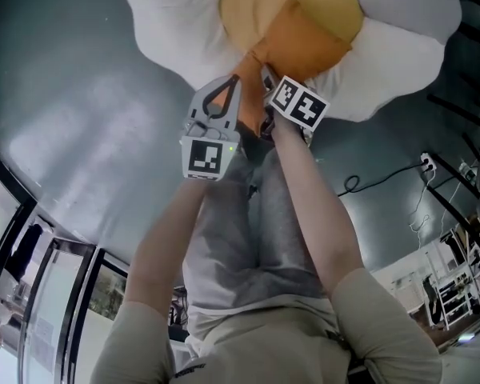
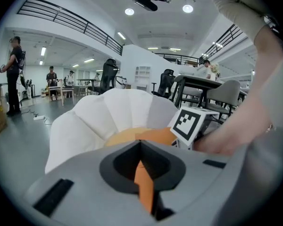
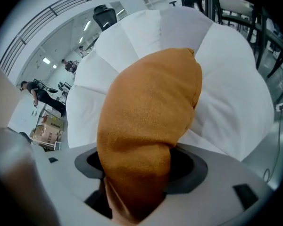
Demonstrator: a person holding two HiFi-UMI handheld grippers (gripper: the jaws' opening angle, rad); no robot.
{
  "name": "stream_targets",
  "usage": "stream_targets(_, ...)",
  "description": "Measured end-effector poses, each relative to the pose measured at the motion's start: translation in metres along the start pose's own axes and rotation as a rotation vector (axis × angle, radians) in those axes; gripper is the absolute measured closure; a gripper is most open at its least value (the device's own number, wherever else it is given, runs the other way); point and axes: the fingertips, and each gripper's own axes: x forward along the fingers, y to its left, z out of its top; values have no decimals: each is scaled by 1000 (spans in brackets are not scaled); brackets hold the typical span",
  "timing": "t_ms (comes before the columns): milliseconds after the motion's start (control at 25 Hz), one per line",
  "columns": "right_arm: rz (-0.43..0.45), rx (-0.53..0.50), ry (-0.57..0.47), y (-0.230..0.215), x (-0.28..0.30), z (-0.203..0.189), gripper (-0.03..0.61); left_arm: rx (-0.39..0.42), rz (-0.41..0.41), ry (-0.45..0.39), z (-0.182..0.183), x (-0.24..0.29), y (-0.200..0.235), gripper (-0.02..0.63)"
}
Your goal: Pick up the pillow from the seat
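The pillow [image 1: 400,62] is flower-shaped, with white petals around an orange centre [image 1: 304,22], and it hangs over the grey floor at the top of the head view. Both grippers meet at a pulled-out fold of the orange centre. My left gripper [image 1: 234,86] is shut on a thin strip of orange fabric [image 2: 142,178]. Close beside it, my right gripper [image 1: 266,82] is shut on a thick bunch of the same orange cloth [image 3: 146,126], which fills the gap between its jaws. The white petals [image 3: 226,98] spread behind. No seat shows under the pillow.
Grey floor [image 1: 80,118] lies below, with a black cable [image 1: 376,178] to the right. My own grey trousers [image 1: 256,238] are directly beneath the grippers. Chairs and a table [image 2: 217,95] stand behind the pillow, and people [image 2: 14,74] stand far off to the left.
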Motion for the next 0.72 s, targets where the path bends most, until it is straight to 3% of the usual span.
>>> stream_targets(120,14,-40,-22,9,-15,2,268,28,-10,0,10,-10,-4,604)
stream_targets(360,108,-309,-187,52,-89,60,270,-18,21,-45,60,-36,-5,604)
stream_targets(720,266,-484,-477,139,-278,184,262,-78,97,-217,213,-103,-3,604)
